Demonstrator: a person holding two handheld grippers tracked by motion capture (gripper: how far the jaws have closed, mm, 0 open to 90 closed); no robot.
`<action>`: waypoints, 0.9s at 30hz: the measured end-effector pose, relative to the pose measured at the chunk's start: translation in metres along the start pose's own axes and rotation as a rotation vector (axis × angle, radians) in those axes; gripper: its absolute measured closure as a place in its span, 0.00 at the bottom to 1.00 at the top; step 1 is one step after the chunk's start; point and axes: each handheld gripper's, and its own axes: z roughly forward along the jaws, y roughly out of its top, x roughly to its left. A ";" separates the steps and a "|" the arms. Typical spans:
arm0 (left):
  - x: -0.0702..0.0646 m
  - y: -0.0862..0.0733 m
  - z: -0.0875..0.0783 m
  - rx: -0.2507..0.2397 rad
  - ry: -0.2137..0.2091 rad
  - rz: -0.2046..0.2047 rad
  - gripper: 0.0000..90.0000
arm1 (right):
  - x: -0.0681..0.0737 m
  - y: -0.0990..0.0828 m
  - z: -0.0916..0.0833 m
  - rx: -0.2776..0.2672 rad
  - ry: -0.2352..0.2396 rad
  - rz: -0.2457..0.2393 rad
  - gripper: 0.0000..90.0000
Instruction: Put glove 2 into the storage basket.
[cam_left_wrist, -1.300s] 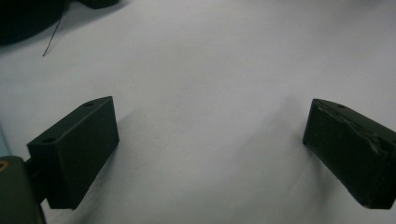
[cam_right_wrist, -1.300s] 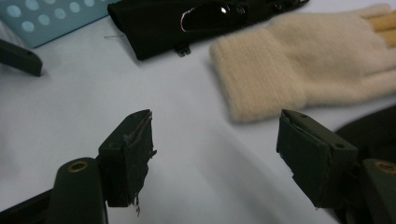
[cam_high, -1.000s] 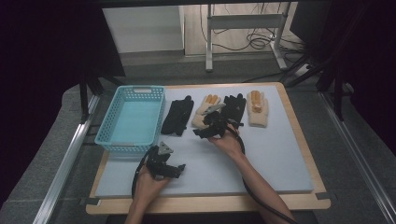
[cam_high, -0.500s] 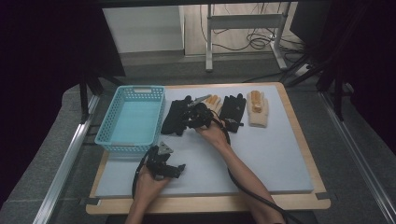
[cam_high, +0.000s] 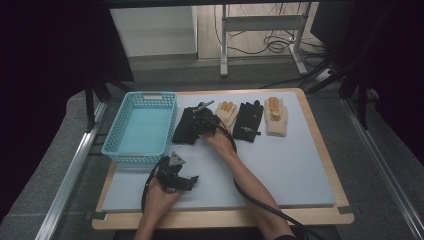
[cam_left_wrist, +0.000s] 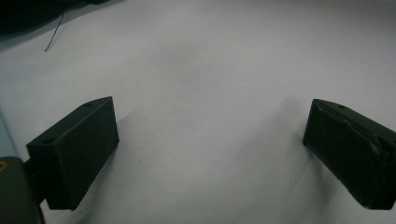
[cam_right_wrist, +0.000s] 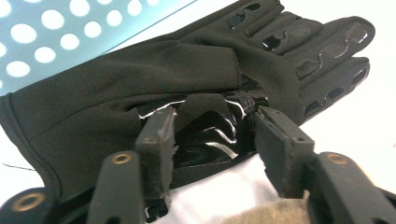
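A: We log the right hand-held gripper (cam_high: 200, 120) at the leftmost black glove (cam_right_wrist: 154, 88), just beside the blue basket (cam_high: 114, 145); jaws part-open astride a raised fold, not yet pinched.

B: Agreed; left hand-held gripper (cam_high: 187, 180) rests wide open on the bench (cam_high: 280, 170), holding nothing; basket empty; four gloves lie in a row, so we judge sorting barely begun.
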 end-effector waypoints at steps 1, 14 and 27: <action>0.000 0.000 0.000 0.000 0.000 0.000 0.04 | 0.000 0.000 -0.001 0.000 -0.001 0.005 0.61; 0.000 0.000 0.000 0.000 0.000 0.001 0.04 | -0.004 0.004 -0.013 -0.018 0.071 0.007 0.94; 0.000 0.000 0.000 -0.001 0.000 0.000 0.04 | 0.001 0.011 -0.076 -0.089 0.142 -0.028 0.93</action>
